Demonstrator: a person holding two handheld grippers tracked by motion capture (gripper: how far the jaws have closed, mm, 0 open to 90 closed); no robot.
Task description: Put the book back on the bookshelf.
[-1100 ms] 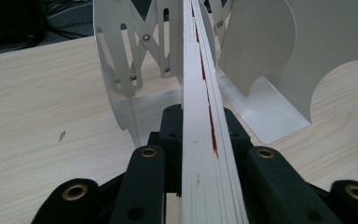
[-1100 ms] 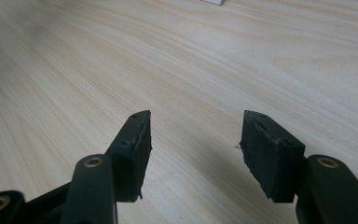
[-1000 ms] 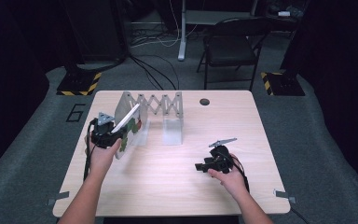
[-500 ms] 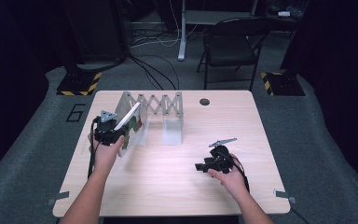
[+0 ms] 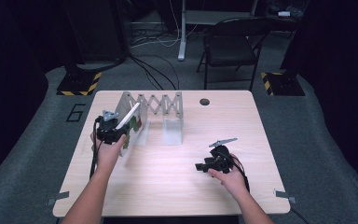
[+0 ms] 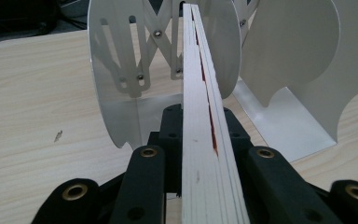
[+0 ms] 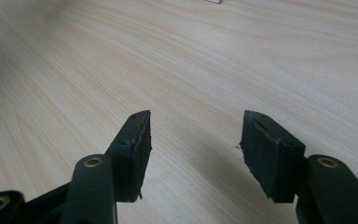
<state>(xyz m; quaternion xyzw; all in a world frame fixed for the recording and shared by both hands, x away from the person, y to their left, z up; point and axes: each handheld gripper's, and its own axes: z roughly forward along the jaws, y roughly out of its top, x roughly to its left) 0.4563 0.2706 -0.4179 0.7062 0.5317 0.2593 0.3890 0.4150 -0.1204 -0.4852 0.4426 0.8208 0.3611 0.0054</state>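
My left gripper (image 5: 115, 130) is shut on a thin white-edged book (image 5: 127, 117), held on edge and tilted, at the left end of the white metal accordion rack (image 5: 161, 103). In the left gripper view the book (image 6: 205, 116) runs straight up between the black jaws, with a red streak along its page edge, and the rack's rounded dividers (image 6: 116, 84) stand just behind it. My right gripper (image 5: 199, 166) rests low over the table's front right, pointing left. Its jaws (image 7: 196, 135) stand open with nothing between them, over bare wood.
The rack's right end plate (image 5: 172, 133) has a flat foot on the light wooden table (image 5: 168, 186). A dark round hole (image 5: 204, 101) sits near the table's far edge. A black folding chair (image 5: 230, 49) and cables lie beyond on the grey floor.
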